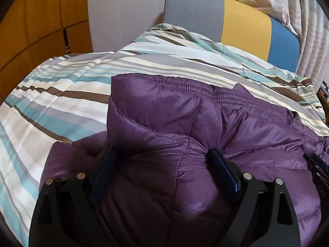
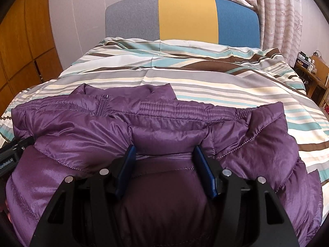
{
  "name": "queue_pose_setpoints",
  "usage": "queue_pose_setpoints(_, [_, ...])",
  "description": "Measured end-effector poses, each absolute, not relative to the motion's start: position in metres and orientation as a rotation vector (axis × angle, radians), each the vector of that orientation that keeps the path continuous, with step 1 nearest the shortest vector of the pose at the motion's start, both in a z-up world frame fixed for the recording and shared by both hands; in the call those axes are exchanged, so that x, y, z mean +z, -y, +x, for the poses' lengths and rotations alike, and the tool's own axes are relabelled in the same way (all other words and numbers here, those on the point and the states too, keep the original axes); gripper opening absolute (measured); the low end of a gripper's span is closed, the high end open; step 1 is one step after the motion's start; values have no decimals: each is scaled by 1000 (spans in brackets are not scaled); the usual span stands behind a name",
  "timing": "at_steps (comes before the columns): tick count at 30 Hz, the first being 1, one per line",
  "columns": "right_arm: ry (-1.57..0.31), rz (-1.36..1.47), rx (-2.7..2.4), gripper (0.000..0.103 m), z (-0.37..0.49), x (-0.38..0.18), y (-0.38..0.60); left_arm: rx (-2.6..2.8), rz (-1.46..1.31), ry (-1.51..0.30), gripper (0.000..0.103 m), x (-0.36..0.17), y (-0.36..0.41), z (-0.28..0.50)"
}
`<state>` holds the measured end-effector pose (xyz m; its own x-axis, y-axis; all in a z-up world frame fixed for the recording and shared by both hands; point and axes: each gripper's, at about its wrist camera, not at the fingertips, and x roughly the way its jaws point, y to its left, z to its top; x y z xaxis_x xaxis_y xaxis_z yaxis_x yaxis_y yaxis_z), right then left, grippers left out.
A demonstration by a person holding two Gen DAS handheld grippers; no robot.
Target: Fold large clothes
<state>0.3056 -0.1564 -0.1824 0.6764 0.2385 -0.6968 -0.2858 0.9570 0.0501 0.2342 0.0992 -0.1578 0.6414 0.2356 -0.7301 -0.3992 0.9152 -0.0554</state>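
Garment: purple quilted puffer jacket (image 2: pixel 164 123), on striped bed (image 2: pixel 205 82), long axis left-right.
Left gripper (image 1: pixel 162 156): jaws wide, padding bulging between, no clamp.
Right gripper (image 2: pixel 164 152): same; both at near edge.

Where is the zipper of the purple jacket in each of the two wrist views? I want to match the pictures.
Left wrist view: no zipper shows; only the purple jacket with its gathered elastic edge along the top.
Right wrist view: the zipper is in the upper left part of the jacket, below the collar, left of and beyond the right gripper.
Shared landmark: the headboard with grey, yellow and blue panels.
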Motion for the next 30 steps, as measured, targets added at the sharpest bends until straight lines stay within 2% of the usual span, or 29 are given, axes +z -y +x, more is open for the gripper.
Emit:
queue_pose_setpoints(2, [-776,-63,298,60,306,-182,157,356,-238,-792,90,-159,-101,234])
queue_pose_setpoints(4, [-777,-44,316,68,304,-178,160,349,-248,-789,90,-159,-102,232])
queue_pose_setpoints(6, [-775,-6,346,70,301,-171,168,345,-254,-788,90,-159,-103,232])
queue_pose_setpoints(11, [-761,13,272,70,296,-154,211,342,-257,-785,90,-159,-104,232])
queue_pose_setpoints(15, [-783,-19,206,69,300,-165,236,340,-260,-785,90,-159,-104,232])
queue_pose_setpoints(26, [-796,-48,193,72,307,-185,234,337,-264,-793,91,-158,-104,233])
queue_pose_setpoints(30, [-795,-44,196,72,307,-185,236,316,-278,-753,97,-149,-101,210])
